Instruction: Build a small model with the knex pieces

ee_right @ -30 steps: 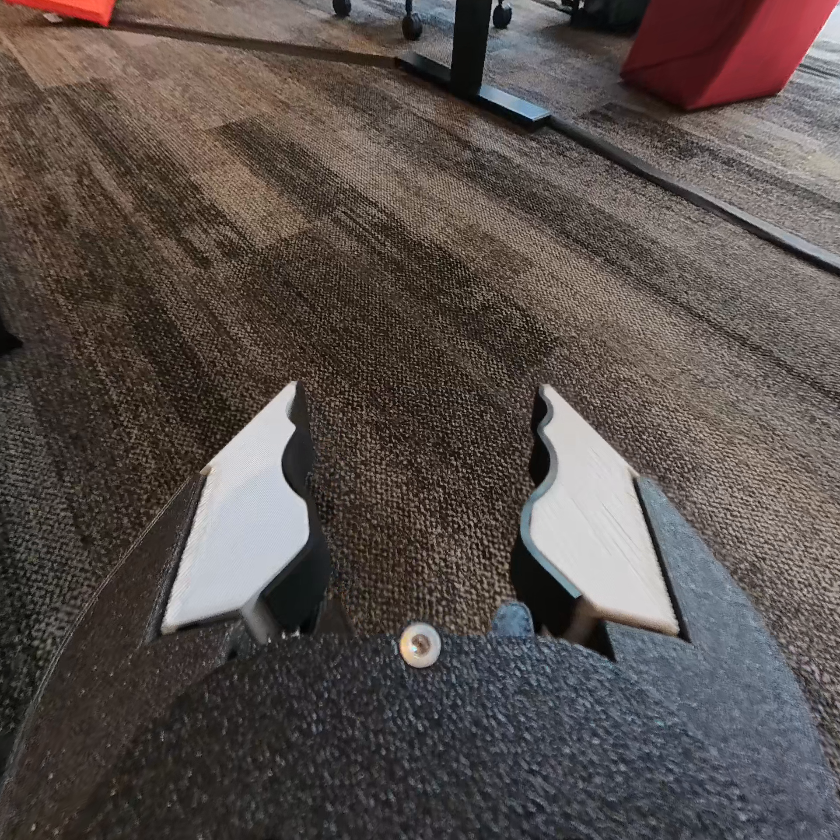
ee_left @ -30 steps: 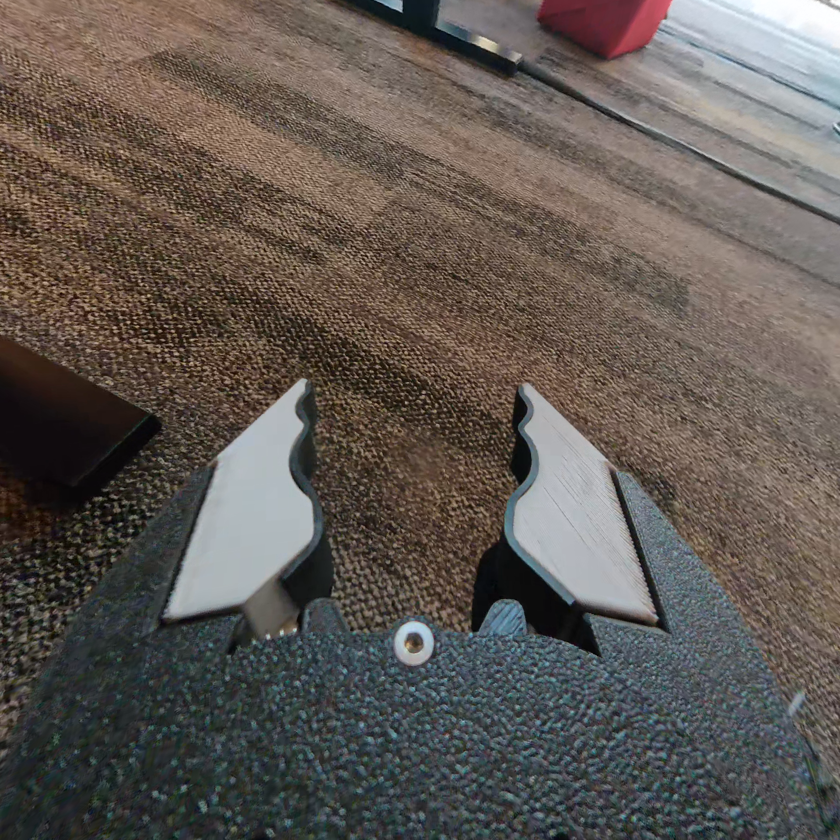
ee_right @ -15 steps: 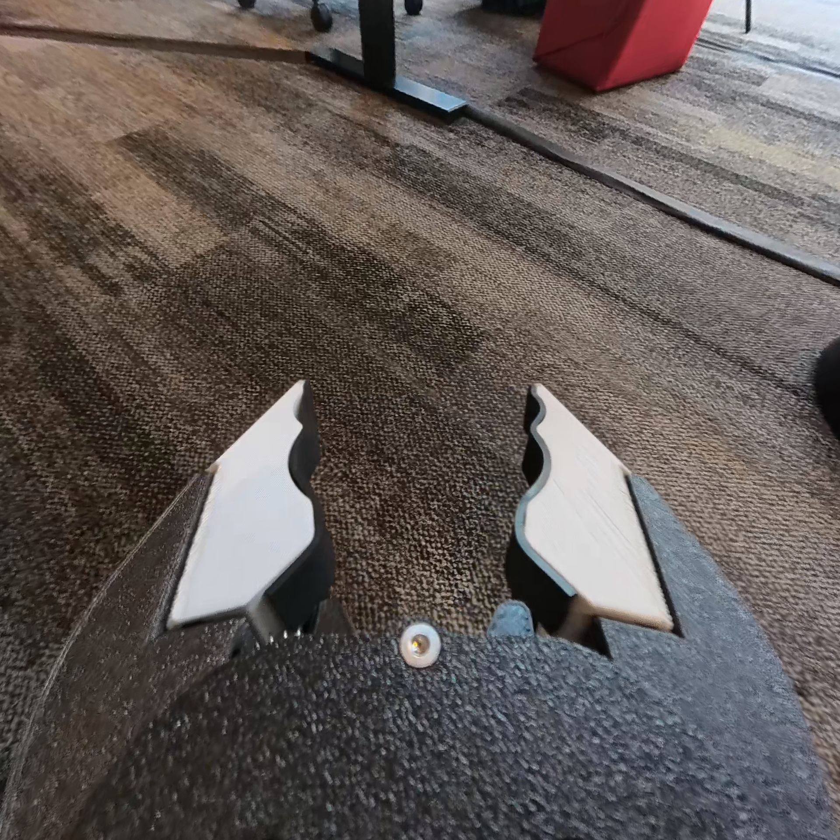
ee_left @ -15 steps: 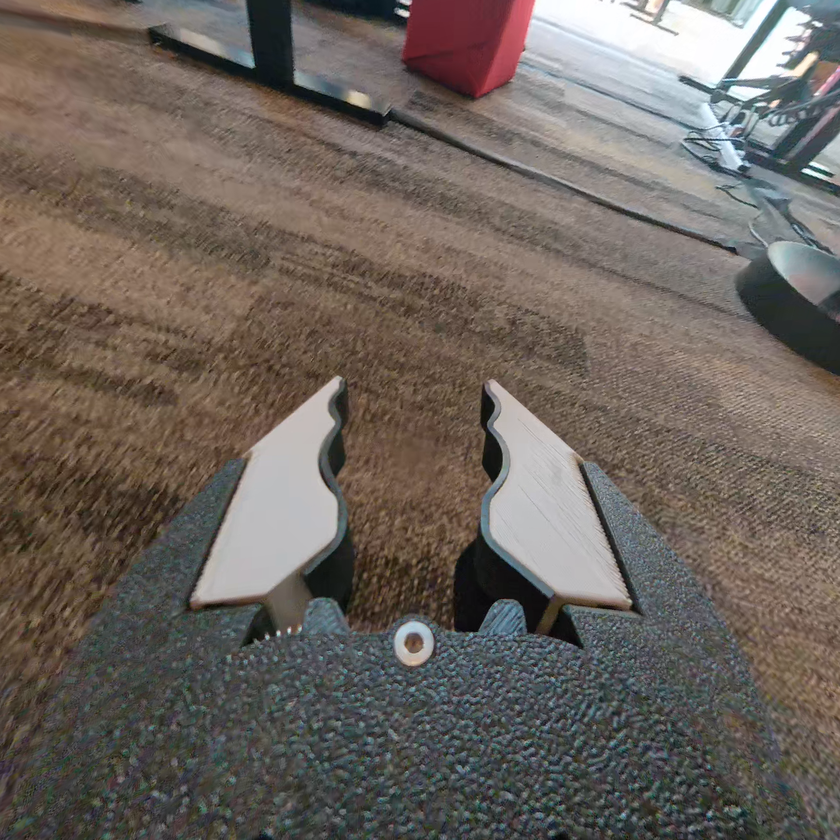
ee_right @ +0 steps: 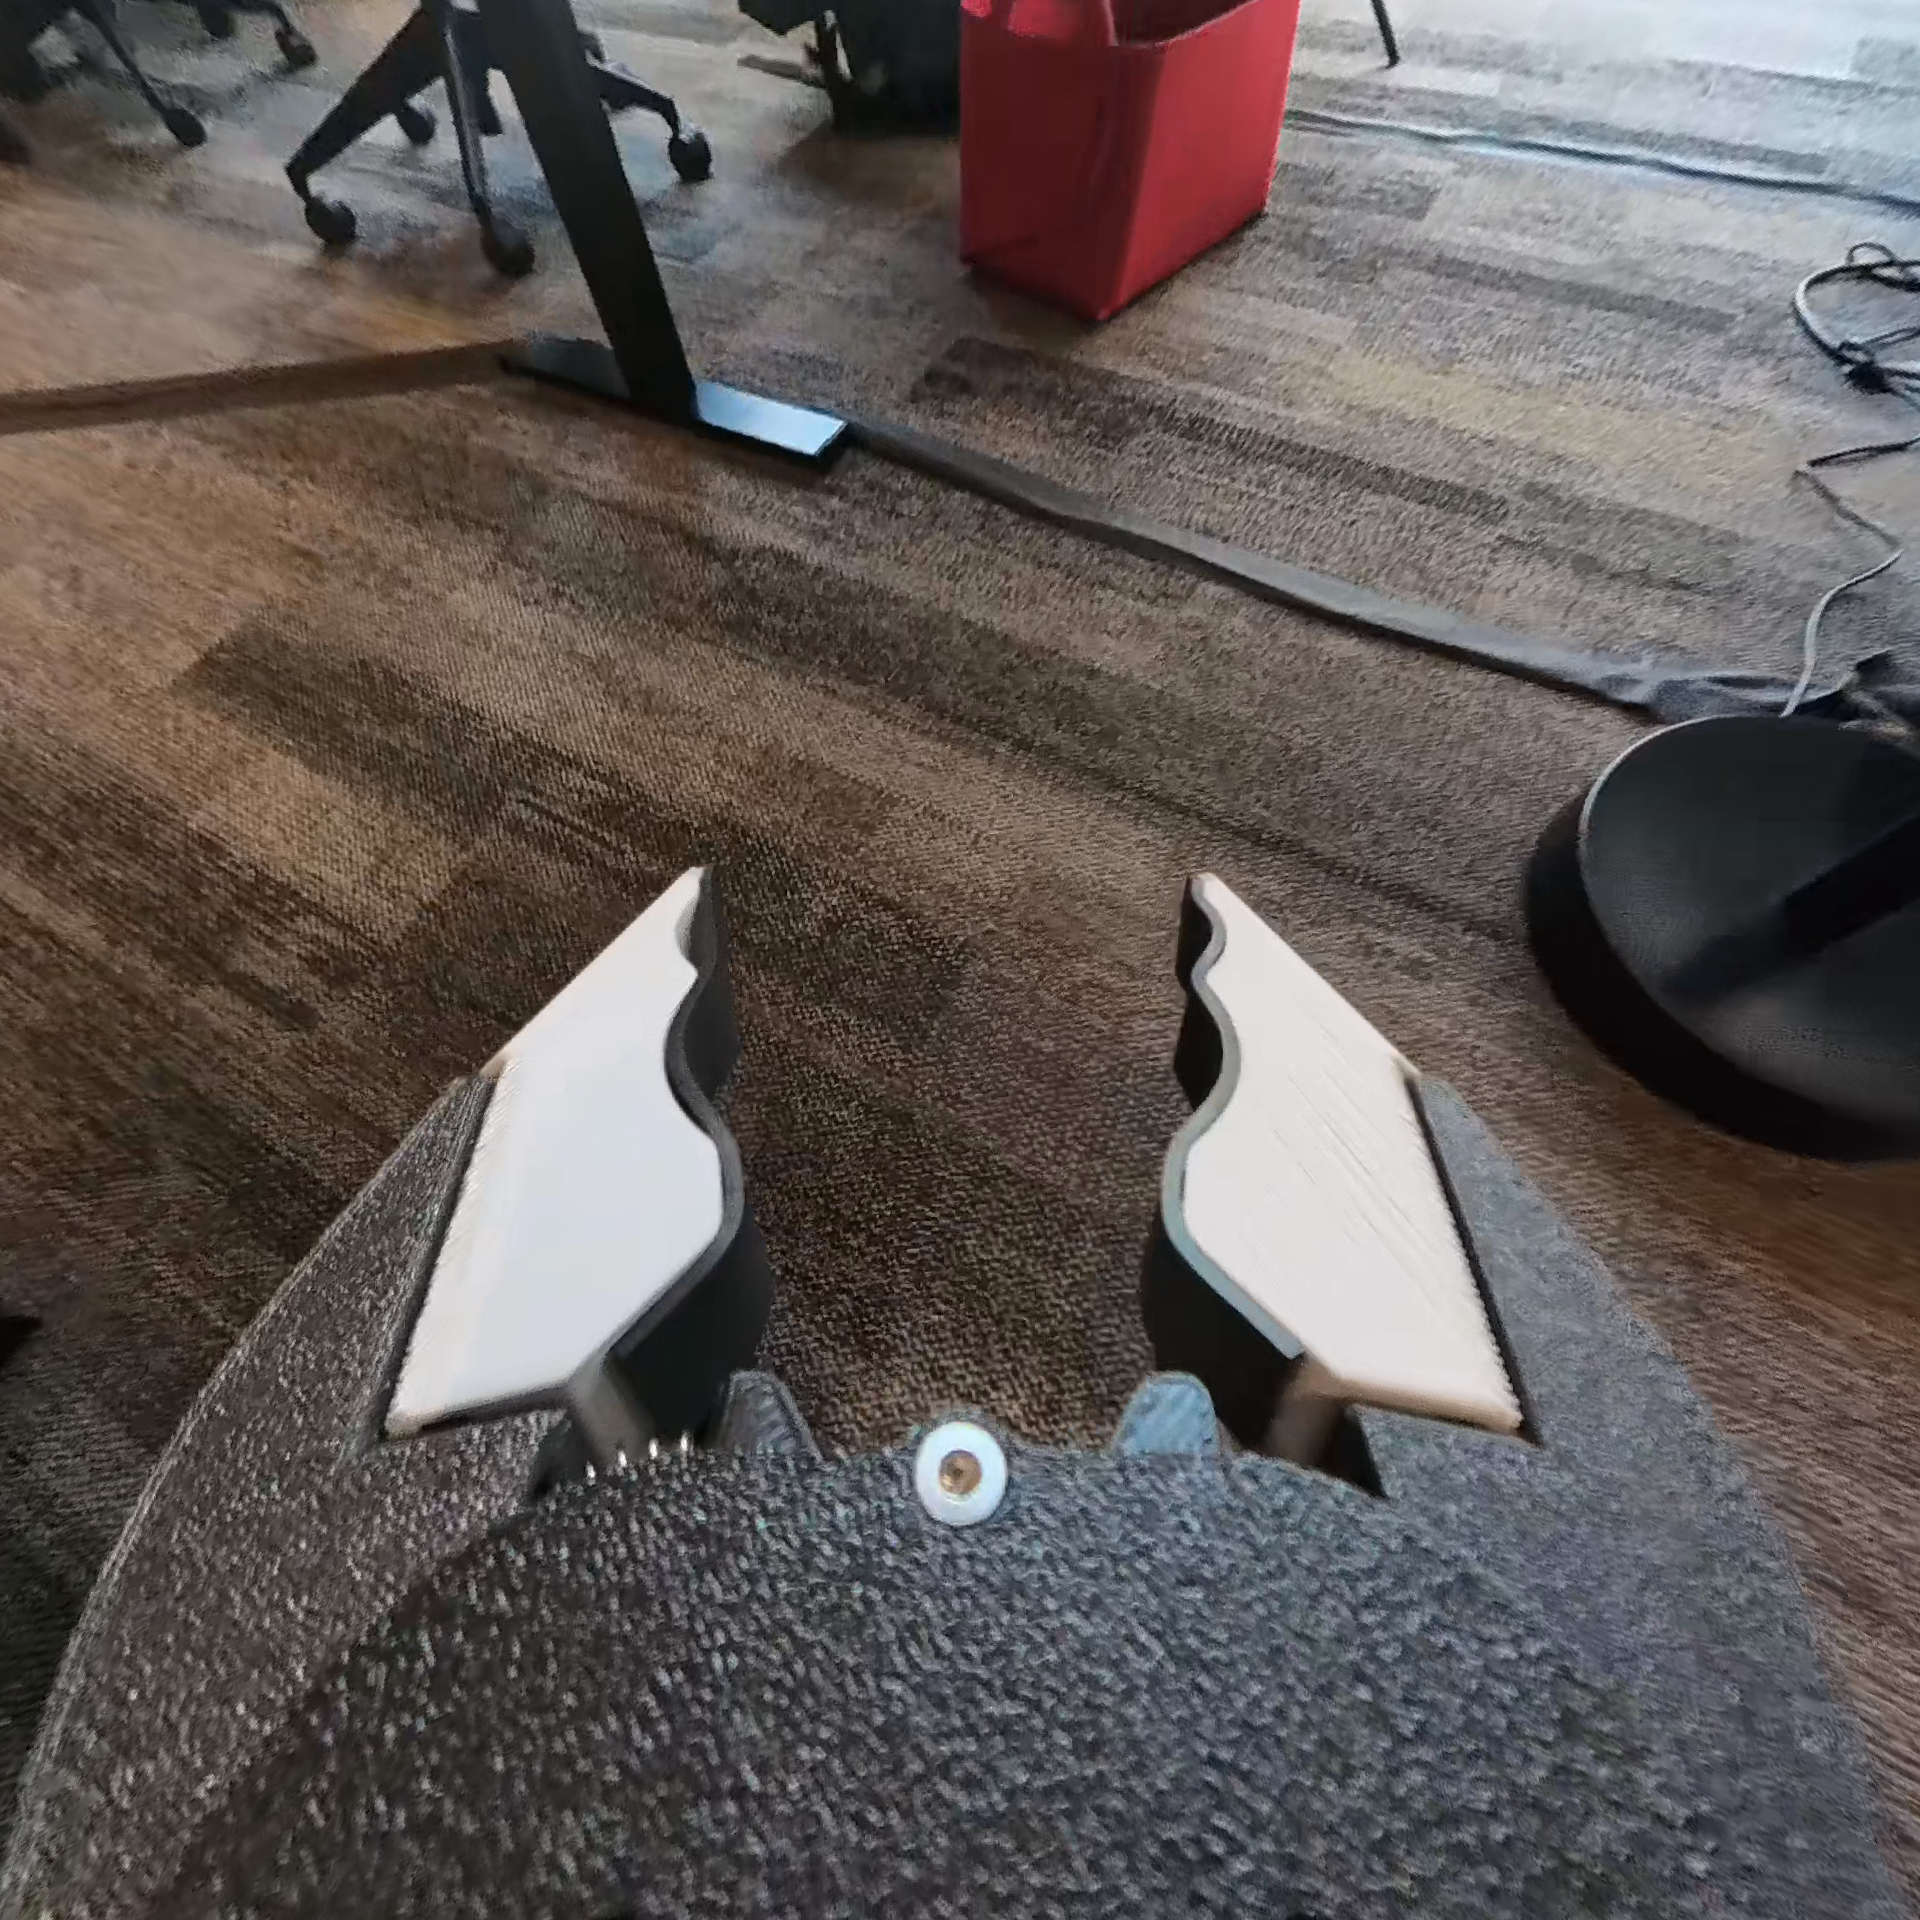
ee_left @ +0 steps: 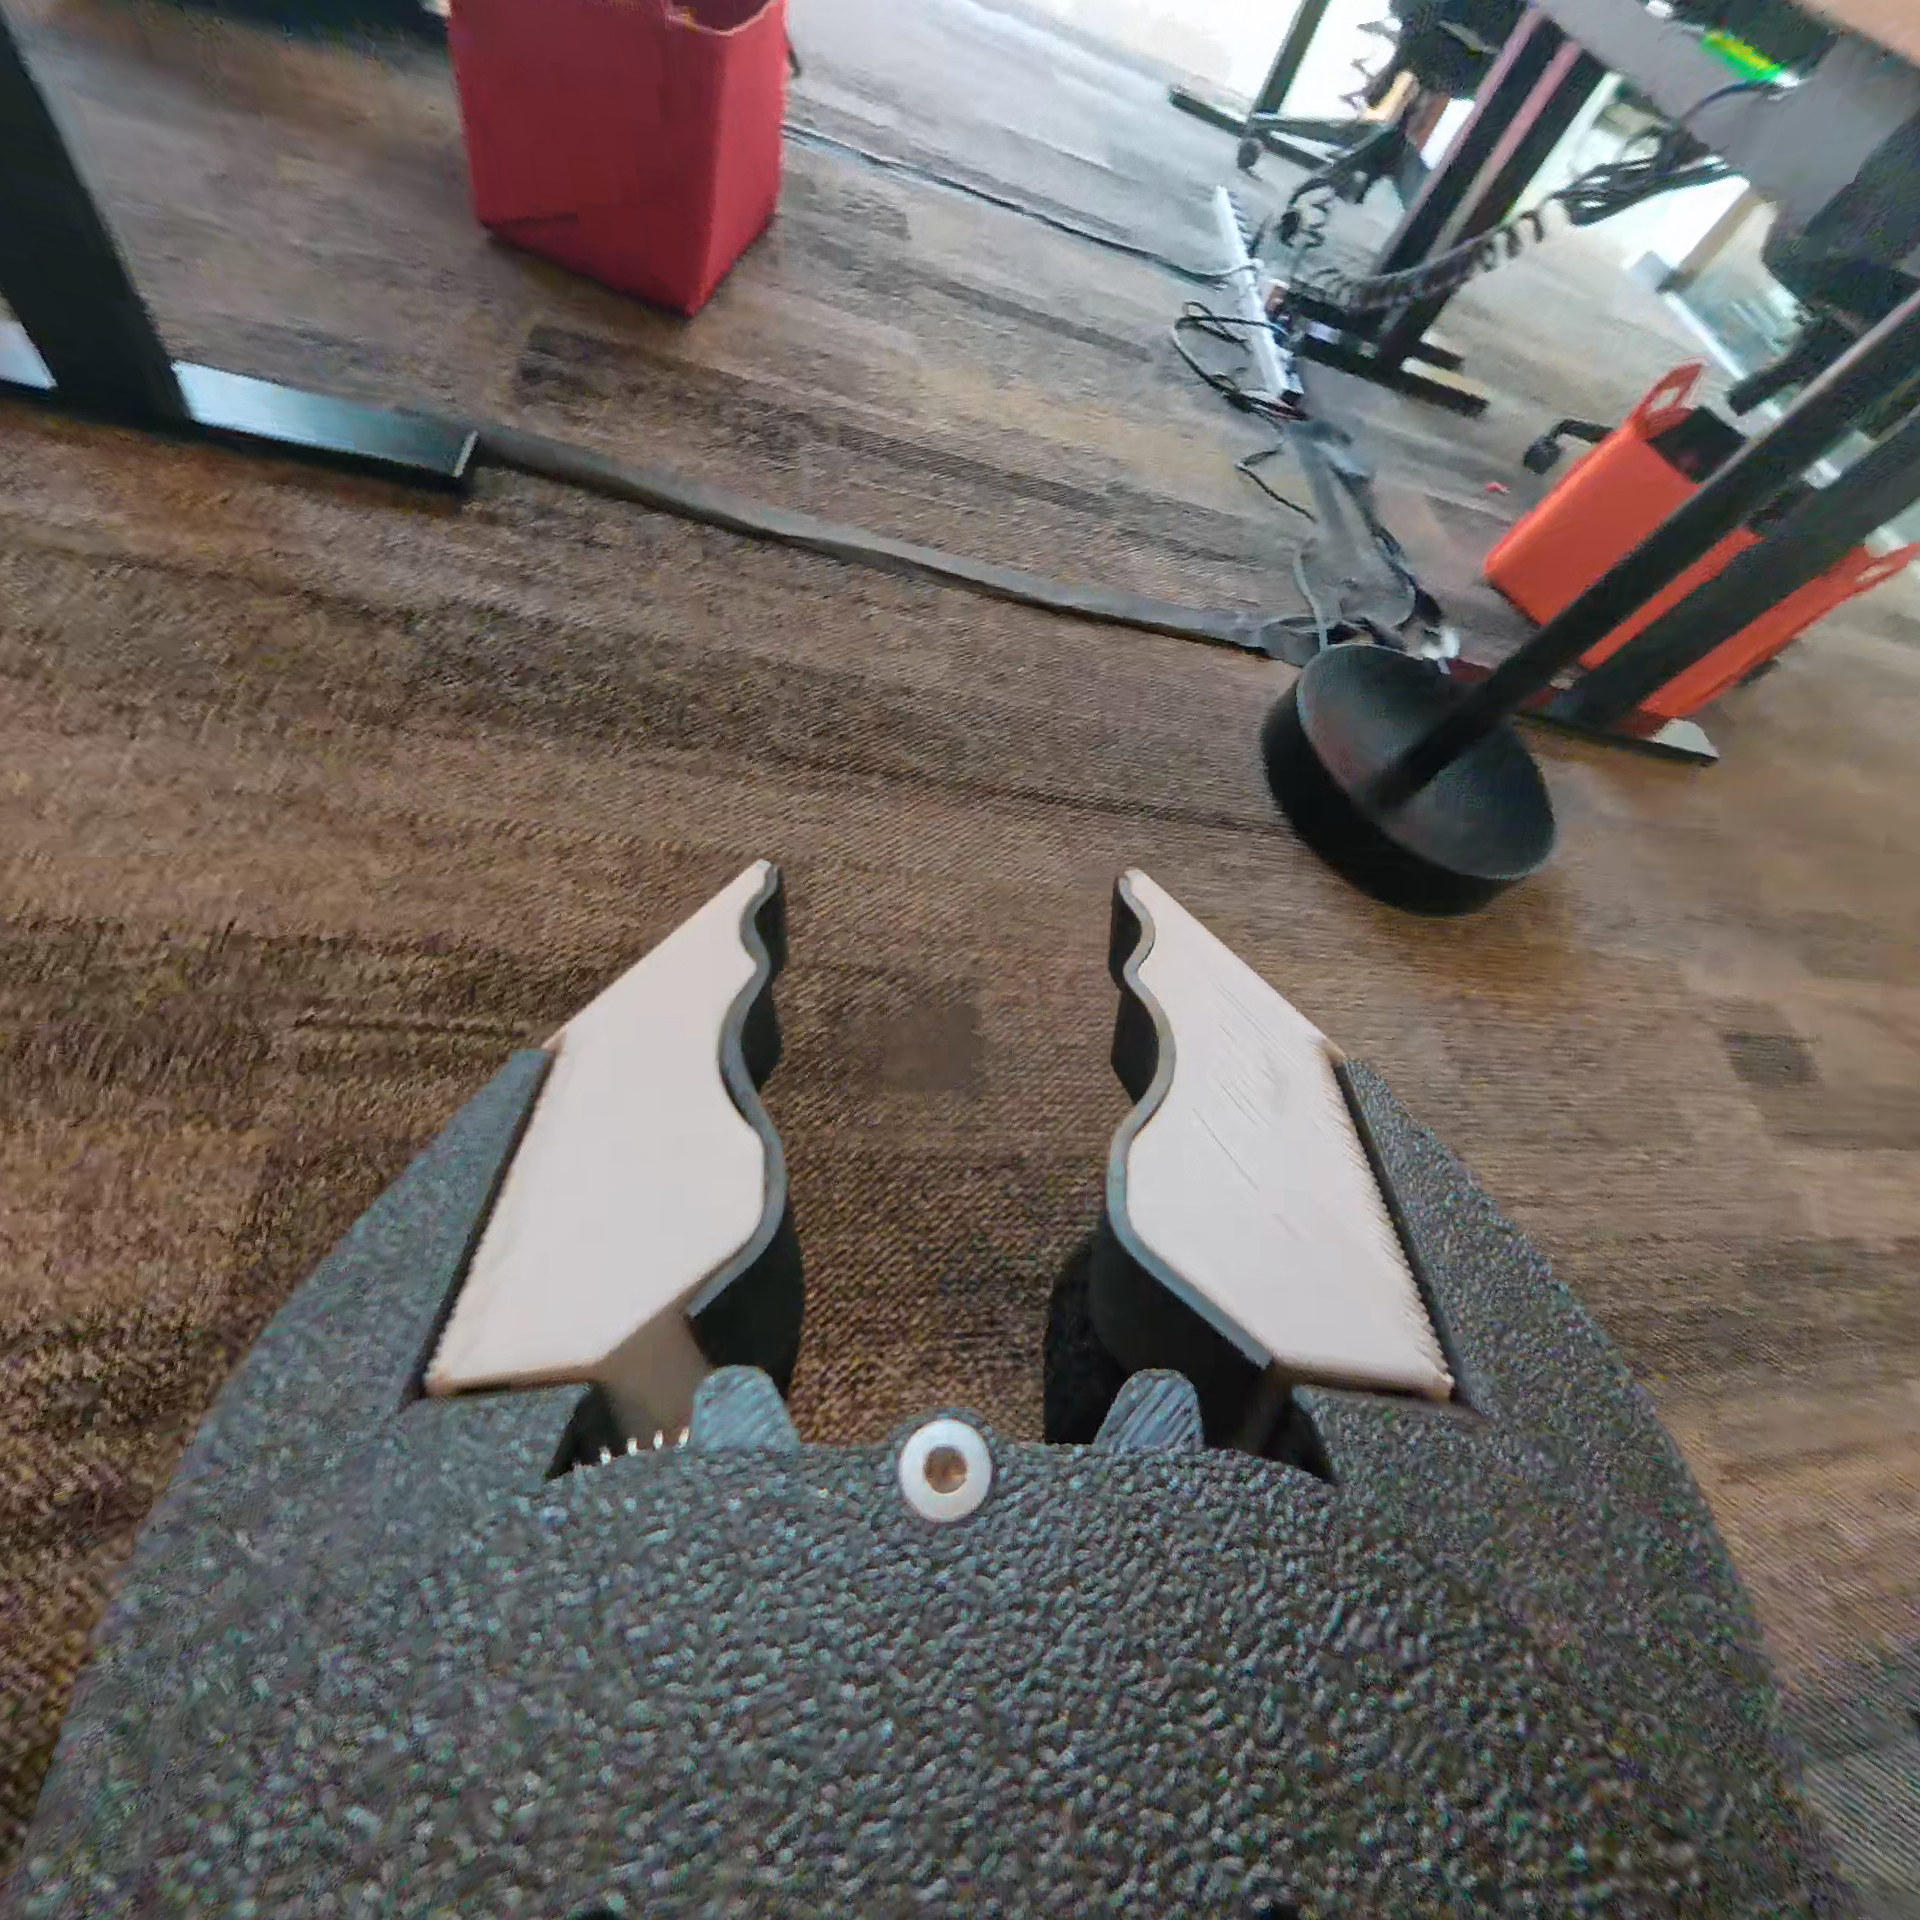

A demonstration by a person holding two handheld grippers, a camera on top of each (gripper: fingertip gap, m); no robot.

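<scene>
Brown carpet everywhere; red bin at upper frame; left gripper and right gripper both parted, empty.

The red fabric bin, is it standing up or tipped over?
Standing up: the red fabric bin sits on its base on the brown carpet.

Straight ahead of my left gripper and my right gripper lies bare brown carpet — both pairs of jaws spread, nothing between them. To the right stands a round black base with a slanted pole. Farther on, a flat cable cover crosses the floor, with a black desk leg and red bin behind — loose cables far right.
</scene>
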